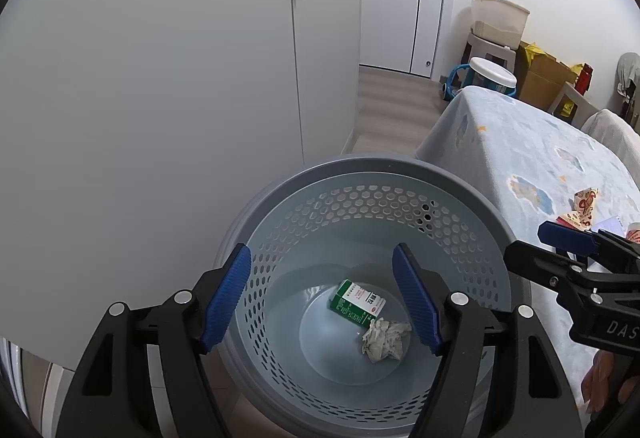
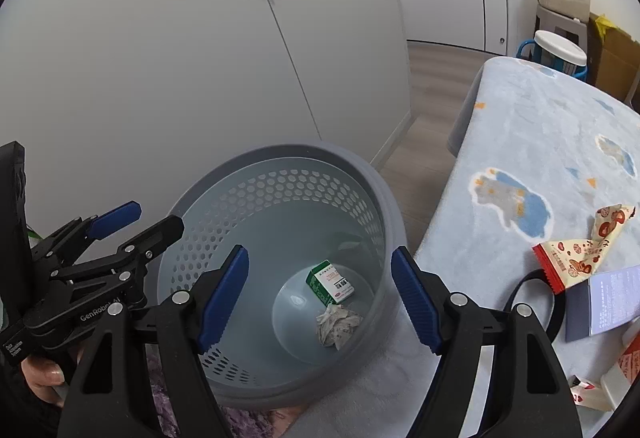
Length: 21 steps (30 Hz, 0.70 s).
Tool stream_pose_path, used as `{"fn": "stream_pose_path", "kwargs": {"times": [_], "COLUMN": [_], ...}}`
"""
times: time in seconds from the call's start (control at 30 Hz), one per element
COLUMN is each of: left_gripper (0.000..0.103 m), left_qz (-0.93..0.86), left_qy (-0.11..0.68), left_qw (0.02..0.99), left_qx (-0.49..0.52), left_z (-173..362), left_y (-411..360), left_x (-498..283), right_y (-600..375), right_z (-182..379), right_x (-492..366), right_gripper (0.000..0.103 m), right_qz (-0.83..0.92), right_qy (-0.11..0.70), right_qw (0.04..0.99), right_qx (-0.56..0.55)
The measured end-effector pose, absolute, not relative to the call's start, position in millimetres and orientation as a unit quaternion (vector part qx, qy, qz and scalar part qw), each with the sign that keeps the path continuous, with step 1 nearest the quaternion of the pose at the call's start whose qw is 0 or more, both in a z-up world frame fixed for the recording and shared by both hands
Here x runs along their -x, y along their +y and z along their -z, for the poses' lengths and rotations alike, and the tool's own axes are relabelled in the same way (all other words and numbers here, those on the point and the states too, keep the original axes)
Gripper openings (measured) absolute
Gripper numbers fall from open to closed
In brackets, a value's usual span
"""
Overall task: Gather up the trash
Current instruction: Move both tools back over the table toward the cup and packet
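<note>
A grey perforated waste basket (image 1: 472, 198) stands on the floor beside the table; it also shows in the right wrist view (image 2: 224, 174). On its bottom lie a green-and-white carton (image 1: 356, 303) (image 2: 330, 281) and a crumpled paper wad (image 1: 385, 340) (image 2: 337, 325). My left gripper (image 1: 322, 296) is open and empty above the basket's mouth. My right gripper (image 2: 320, 296) is open and empty above the basket's near right rim. Each gripper shows in the other's view, the right (image 1: 536, 248) and the left (image 2: 156, 218). Snack wrappers (image 2: 580, 248) (image 1: 582, 210) lie on the table.
The table has a light blue patterned cloth (image 2: 532, 126). On it lie a blue-white leaflet (image 2: 608, 296), a black loop (image 2: 536, 278) and small packets (image 2: 600, 390). White cabinet doors (image 1: 160, 78) stand behind the basket. A stool with a tub (image 1: 496, 22), a lidded bucket (image 1: 492, 74) and cardboard boxes (image 1: 540, 78) stand far right.
</note>
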<state>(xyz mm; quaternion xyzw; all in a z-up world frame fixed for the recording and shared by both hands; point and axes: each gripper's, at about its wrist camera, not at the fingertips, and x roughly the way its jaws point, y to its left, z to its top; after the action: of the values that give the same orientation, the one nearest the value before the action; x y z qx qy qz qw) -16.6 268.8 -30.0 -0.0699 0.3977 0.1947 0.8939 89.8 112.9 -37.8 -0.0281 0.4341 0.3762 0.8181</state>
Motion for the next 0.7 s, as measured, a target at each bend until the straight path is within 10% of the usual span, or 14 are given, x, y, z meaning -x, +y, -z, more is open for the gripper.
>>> {"fn": "stream_pose_path", "kwargs": {"times": [0.7], "left_gripper": [0.072], "left_qz": [-0.129], "left_qy": [0.385], "left_qw": [0.912], "left_qx": [0.054], "left_z": [20.3], "left_y": [202.4], "left_x": [4.9], "right_y": [-3.3], "right_z": [26.0], "right_x": [-58.0], "right_gripper": [0.073], "right_qz": [-0.289], "right_qy": [0.436], "right_qw": [0.852], "right_qx": [-0.02]}}
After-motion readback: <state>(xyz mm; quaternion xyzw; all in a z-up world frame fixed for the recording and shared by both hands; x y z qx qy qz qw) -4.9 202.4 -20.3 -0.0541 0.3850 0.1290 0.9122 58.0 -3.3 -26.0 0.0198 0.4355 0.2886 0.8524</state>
